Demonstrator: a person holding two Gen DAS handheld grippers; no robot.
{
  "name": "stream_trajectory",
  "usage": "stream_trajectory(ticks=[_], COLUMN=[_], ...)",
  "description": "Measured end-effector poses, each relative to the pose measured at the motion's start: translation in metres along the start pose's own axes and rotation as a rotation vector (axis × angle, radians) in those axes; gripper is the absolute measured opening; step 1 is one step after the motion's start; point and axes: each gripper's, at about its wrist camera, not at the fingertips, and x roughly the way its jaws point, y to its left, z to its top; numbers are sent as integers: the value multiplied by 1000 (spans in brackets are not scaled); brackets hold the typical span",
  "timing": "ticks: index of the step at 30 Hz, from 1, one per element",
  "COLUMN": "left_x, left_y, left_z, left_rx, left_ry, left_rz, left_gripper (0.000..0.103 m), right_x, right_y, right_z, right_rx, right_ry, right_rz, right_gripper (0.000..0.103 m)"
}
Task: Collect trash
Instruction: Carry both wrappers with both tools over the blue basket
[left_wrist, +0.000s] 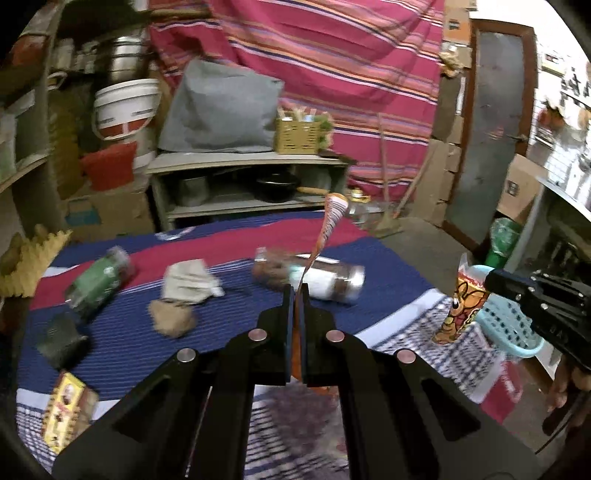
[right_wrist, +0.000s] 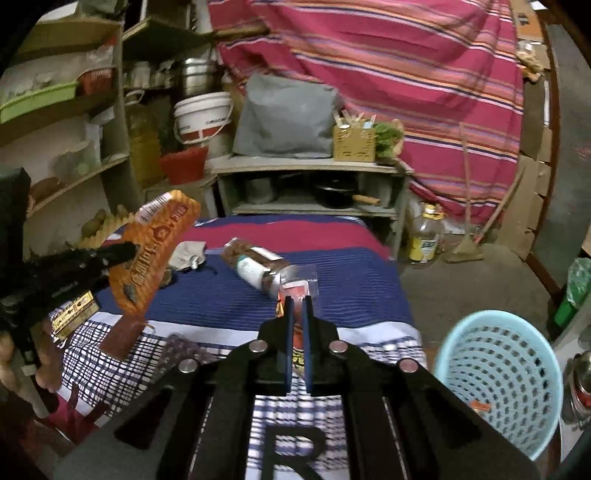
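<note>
left hand-held gripper (left_wrist: 295, 291) clenched on an orange wrapper (left_wrist: 334, 210), its long axis rising upward.

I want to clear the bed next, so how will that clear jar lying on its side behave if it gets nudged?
The jar lies on its side and looks round, so it will probably roll across the bedcover. It looks partly filled with brown contents, so likely heavier than the wrappers. Its smooth wall may slip in the tongs.

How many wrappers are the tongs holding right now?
2. An orange wrapper is clamped in the left tongs; a cartoon-printed wrapper is clamped in the right tongs. Neither seems to hide another.
</note>
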Motion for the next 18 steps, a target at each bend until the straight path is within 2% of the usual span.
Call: stream_trajectory(ticks=[10,18], left_x=[23,54], left_y=[-113,-200], left_z=[9,-3], left_rx=[90,146], left_ry=[-1,21], left_rz=[-160,-251], left_gripper=[1,1], right_x=[-68,-91], right_y=[-95,-163], right_z=[-15,-35], right_rx=[104,175], right_ry=[-62,-60], right_rz=[-159,-272], right_gripper=[4,4])
